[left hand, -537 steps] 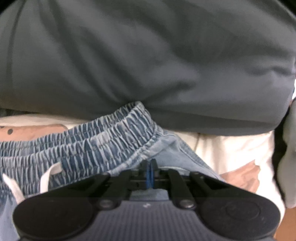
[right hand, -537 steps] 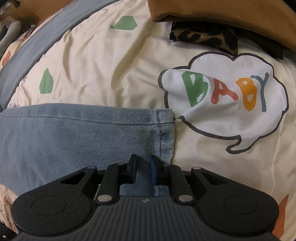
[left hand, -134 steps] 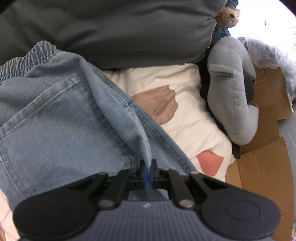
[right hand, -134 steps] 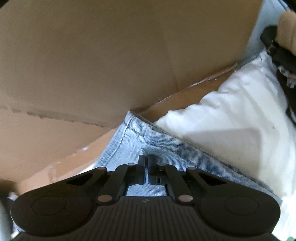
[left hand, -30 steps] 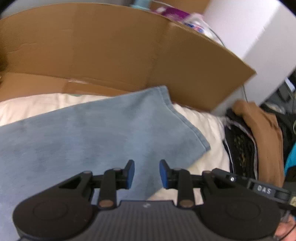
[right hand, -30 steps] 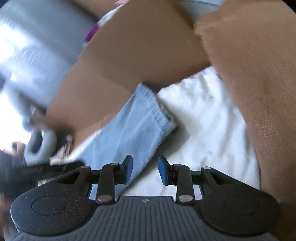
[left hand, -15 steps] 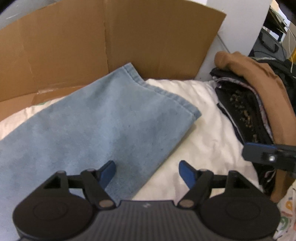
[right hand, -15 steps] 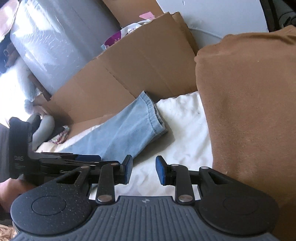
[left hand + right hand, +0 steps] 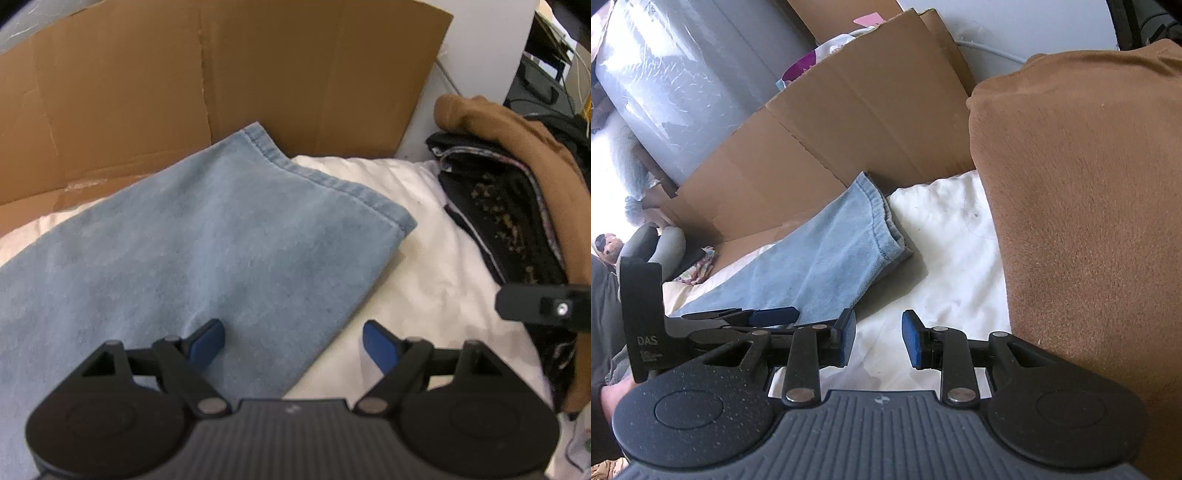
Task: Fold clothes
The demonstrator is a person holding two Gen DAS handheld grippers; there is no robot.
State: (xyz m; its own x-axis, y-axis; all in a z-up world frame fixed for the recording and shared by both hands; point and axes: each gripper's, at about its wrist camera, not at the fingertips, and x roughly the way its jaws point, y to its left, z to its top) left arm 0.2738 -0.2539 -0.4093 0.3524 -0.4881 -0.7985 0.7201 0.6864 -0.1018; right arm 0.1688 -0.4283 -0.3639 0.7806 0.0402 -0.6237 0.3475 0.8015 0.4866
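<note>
- The jeans (image 9: 207,254) lie flat on a white quilt (image 9: 436,266), hem end toward a cardboard sheet (image 9: 221,74) that stands behind them.
- The hem's far corner touches the cardboard; its near corner rests on the quilt.
- The left gripper (image 9: 293,339) hovers over the jeans' near edge. Its jaws are opening, already wide apart, and nothing is pinched; one blue pad (image 9: 207,341) sits over denim, the other over the quilt.
- The right gripper (image 9: 877,341) is over bare quilt, just beside the jeans, jaws partly apart and empty.
- From the right wrist view the left gripper shows at the left edge, close to the right one, low over the denim.
- A brown garment (image 9: 1089,206) fills the right side, lying on top of a dark patterned pile (image 9: 509,206) beside the quilt.
- A grey plush toy (image 9: 668,247) lies far off past the jeans, near a plastic-wrapped roll (image 9: 676,81).
</note>
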